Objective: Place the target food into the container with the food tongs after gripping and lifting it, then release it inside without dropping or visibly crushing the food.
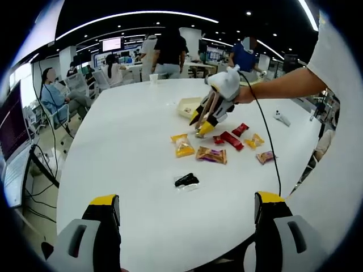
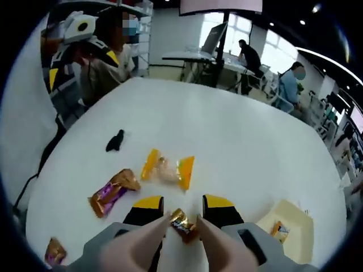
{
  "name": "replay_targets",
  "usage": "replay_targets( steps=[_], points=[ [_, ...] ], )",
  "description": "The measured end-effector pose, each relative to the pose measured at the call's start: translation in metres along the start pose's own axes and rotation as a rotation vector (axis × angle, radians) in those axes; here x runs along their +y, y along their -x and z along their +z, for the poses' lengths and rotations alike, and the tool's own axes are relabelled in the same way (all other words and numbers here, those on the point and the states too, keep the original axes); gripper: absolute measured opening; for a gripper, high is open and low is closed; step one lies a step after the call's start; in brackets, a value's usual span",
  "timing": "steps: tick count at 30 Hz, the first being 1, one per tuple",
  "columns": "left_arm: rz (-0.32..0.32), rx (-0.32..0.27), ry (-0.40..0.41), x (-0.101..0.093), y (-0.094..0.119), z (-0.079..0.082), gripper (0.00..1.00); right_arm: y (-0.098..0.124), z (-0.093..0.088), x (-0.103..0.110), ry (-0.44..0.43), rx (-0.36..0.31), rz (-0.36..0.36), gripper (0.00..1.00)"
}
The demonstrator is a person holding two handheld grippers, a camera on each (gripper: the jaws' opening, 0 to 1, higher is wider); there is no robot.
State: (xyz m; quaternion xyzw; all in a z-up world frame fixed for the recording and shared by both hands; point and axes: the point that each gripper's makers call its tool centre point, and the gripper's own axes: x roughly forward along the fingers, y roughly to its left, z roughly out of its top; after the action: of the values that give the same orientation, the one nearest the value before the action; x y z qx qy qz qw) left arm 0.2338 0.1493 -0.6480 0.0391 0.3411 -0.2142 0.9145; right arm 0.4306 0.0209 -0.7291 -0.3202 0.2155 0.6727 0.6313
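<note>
My right gripper [image 2: 183, 202] is shut on beige food tongs [image 2: 153, 235]. The tong tips pinch a small gold-wrapped candy [image 2: 182, 222]. In the left gripper view the right gripper [image 1: 200, 123] hangs low over the white table, and the candy [image 1: 199, 134] is at the tong tips beside the snack pile. I cannot tell whether the candy is clear of the table. The cream container [image 2: 295, 226] lies to the right with an orange candy [image 2: 279, 229] in it, and it shows behind the right gripper as the container [image 1: 187, 106]. My left gripper [image 1: 187, 201] is open and holds nothing, near the table's front edge.
Loose snacks lie on the white table [image 1: 125, 141]: a yellow packet [image 2: 167, 168], a purple-orange packet [image 2: 113, 192], a black item [image 2: 115, 140], red packets [image 1: 231, 140] and a pink one [image 1: 265, 157]. A cable [image 1: 266, 141] trails from the right gripper. People sit and stand behind the table.
</note>
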Motion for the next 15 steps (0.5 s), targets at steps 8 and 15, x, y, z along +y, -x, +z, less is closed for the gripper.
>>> replay_targets(
  steps=[8, 15],
  points=[
    [0.003, -0.005, 0.002, 0.0, 0.0, 0.0, 0.99, 0.004, -0.009, 0.003, -0.054, 0.002, -0.004, 0.27],
    [-0.013, -0.01, -0.011, -0.006, -0.002, 0.004, 0.99, 0.015, -0.019, 0.01, -0.109, 0.009, -0.025, 0.27]
  ],
)
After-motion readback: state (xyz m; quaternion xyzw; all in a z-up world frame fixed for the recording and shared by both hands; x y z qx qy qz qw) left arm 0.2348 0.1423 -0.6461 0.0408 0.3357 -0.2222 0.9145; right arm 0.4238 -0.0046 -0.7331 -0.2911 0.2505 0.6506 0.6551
